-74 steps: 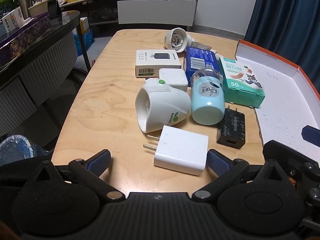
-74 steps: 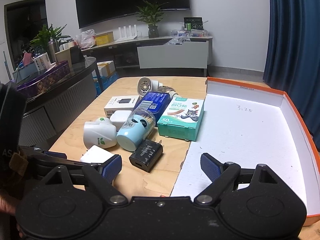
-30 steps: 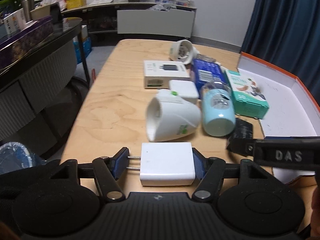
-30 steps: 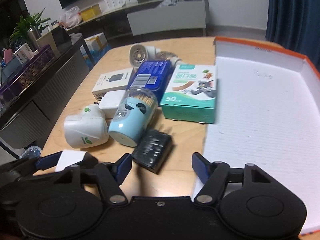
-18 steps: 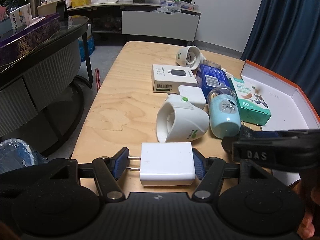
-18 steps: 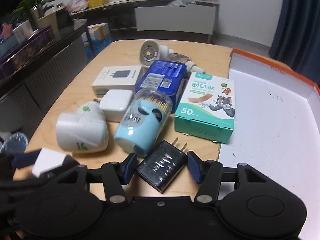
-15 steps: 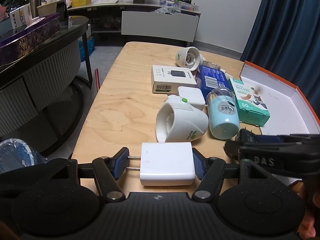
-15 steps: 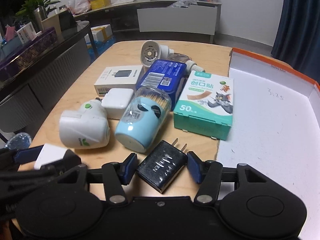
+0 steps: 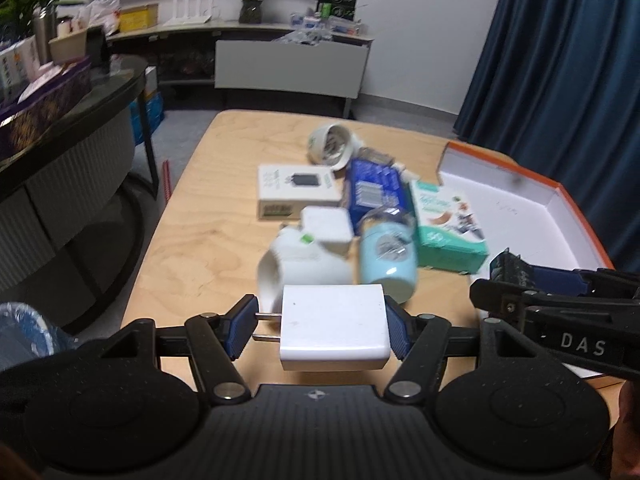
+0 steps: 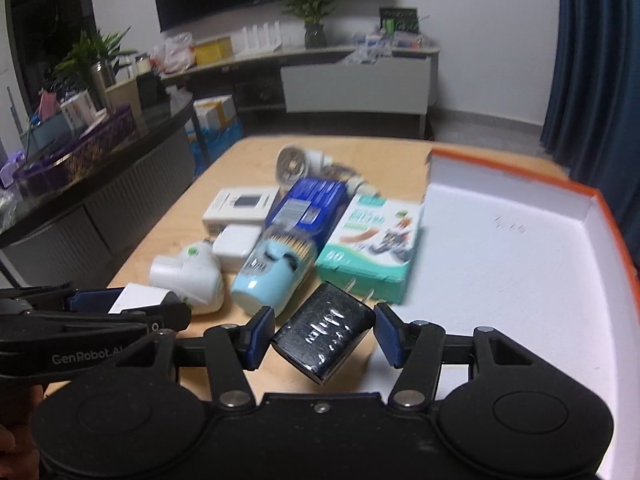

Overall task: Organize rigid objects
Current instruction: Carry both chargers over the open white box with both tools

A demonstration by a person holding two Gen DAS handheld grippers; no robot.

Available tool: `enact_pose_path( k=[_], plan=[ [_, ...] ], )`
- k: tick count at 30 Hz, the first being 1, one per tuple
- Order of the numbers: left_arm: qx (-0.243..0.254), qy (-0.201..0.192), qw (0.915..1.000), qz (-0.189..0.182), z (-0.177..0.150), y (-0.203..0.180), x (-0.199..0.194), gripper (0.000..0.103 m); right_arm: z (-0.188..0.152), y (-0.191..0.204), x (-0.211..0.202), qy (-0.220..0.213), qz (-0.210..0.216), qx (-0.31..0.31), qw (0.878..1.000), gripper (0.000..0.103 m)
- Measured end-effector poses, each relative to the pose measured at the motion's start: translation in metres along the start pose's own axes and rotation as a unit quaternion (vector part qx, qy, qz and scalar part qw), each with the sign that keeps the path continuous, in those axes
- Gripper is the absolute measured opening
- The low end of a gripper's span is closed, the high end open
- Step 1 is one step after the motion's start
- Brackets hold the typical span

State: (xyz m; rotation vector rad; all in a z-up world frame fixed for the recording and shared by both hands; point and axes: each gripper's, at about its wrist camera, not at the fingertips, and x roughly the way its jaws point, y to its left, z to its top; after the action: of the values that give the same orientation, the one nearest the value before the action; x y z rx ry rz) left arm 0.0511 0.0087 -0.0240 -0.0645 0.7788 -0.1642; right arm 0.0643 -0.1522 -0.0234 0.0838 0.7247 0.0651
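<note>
Two tools are loaded. Your left tool (image 9: 320, 326) clamps a white charger (image 9: 334, 328) at lower centre of its view, prongs pointing frame-left, lifted off the worktop (image 9: 212, 216). Your right tool (image 10: 324, 336) grips a black charger (image 10: 324, 338) tilted at lower centre, prongs pointing up-frame. Beyond them, mid-frame: white nightlight (image 10: 188, 274), pale blue jar (image 10: 272, 276), teal box (image 10: 370, 244), blue pack (image 10: 306, 204). At right of frame: orange-rimmed tray (image 10: 612, 236).
</note>
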Motion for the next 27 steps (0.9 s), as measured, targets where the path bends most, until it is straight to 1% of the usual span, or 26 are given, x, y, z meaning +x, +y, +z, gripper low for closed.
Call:
enact_pose_path(
  k=[8, 15, 18, 25, 27],
  plan=[
    [0.041, -0.001, 0.9985, -0.036, 0.019, -0.035, -0.005, 0.066, 0.005, -0.03, -0.027, -0.023, -0.023, 0.023, 0.999, 0.066],
    [0.06, 0.004, 0.9956, -0.072, 0.039, -0.068, 0.001, 0.066, 0.004, -0.061, -0.046, -0.035, -0.048, 0.045, 0.997, 0.066],
    [0.076, 0.003, 0.9938, -0.081, 0.046, -0.086, 0.005, 0.066, 0.007, -0.074, -0.053, -0.044, -0.058, 0.052, 0.996, 0.067],
    [0.068, -0.004, 0.9916, -0.11, 0.055, -0.119, 0.018, 0.066, 0.006, -0.106, -0.056, -0.058, -0.074, 0.07, 0.993, 0.067],
    [0.075, -0.004, 0.9906, -0.114, 0.055, -0.129, 0.02, 0.066, 0.006, -0.114, -0.057, -0.06, -0.076, 0.072, 0.993, 0.067]
  ],
)
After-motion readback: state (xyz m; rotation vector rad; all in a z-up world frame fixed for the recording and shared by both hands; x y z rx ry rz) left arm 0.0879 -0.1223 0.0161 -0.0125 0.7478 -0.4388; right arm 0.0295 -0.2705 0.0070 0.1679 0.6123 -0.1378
